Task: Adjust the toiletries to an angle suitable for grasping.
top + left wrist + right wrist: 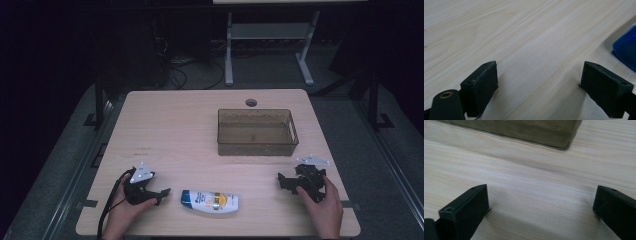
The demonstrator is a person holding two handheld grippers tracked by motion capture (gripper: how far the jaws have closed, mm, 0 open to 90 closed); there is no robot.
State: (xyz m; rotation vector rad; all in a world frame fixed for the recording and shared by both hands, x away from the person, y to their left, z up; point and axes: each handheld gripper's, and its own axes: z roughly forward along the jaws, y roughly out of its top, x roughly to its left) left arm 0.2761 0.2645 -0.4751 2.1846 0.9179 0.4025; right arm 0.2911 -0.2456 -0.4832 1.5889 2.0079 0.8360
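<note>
Now, left gripper (162,193): at 7 o'clock on the table (175,125), fingers (480,86) apart, holding nothing.
Right gripper (284,181): at 4 o'clock, fingers (466,210) apart, holding nothing.
Bottle (210,201): lying flat at 6 o'clock, between grippers, blue cap (625,50) near left gripper.
Bin (257,145): brownish, translucent, at 1 o'clock.

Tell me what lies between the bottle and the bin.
Nothing: the high view shows bare table between the bottle and the bin.
</note>
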